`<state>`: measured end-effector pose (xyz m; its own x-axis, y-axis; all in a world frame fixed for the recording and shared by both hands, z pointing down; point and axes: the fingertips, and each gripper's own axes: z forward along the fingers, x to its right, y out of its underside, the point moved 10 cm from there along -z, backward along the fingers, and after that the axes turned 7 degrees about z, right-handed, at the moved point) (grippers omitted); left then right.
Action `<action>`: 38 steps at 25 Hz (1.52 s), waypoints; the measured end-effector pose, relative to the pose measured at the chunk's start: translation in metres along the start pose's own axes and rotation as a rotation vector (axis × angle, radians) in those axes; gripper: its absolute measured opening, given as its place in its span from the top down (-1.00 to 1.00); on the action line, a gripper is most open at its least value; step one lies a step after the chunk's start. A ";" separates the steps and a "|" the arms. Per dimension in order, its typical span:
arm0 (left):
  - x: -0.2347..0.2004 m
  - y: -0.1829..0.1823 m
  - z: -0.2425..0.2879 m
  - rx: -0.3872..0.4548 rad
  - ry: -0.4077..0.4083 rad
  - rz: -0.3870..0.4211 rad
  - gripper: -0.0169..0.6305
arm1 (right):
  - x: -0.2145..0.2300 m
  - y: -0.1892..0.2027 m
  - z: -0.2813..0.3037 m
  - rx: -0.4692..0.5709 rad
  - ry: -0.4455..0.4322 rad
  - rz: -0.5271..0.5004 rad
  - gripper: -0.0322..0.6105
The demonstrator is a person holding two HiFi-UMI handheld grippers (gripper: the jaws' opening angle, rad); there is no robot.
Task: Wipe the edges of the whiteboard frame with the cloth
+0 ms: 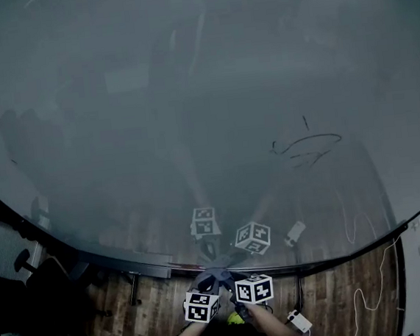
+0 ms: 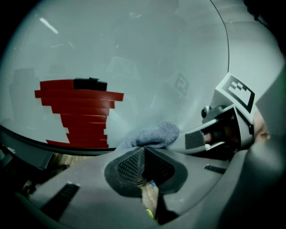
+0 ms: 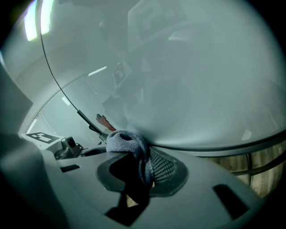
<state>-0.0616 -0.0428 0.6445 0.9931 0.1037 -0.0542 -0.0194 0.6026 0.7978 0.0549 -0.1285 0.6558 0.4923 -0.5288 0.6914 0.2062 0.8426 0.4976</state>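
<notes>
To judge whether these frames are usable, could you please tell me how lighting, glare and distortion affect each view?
Head view: dim, the whiteboard carries glossy reflections and its lower edge bows. Left gripper view: fisheye curve, dark corners, cloth sharp. Right gripper view: bright light glare top left, cloth in focus.

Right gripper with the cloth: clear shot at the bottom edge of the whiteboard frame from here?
Probably yes. The right gripper is shut on the cloth, which appears bunched right against the bottom frame edge. The left gripper sits close beside it, shut and empty, not between cloth and frame.
</notes>
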 end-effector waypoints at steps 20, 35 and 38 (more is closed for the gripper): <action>-0.011 0.000 0.002 0.005 0.196 0.002 0.89 | -0.007 0.016 -0.005 0.121 0.132 0.148 0.64; 0.001 -0.002 0.015 -0.002 0.253 0.045 0.89 | 0.008 0.018 -0.018 0.139 0.142 0.171 0.64; 0.008 -0.005 0.019 -0.001 0.245 0.045 0.89 | 0.014 0.015 -0.023 0.130 0.124 0.168 0.64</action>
<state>-0.0511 -0.0596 0.6513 0.9337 0.3191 -0.1627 -0.0634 0.5942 0.8018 0.0841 -0.1212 0.6611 0.6120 -0.3595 0.7045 0.0063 0.8929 0.4502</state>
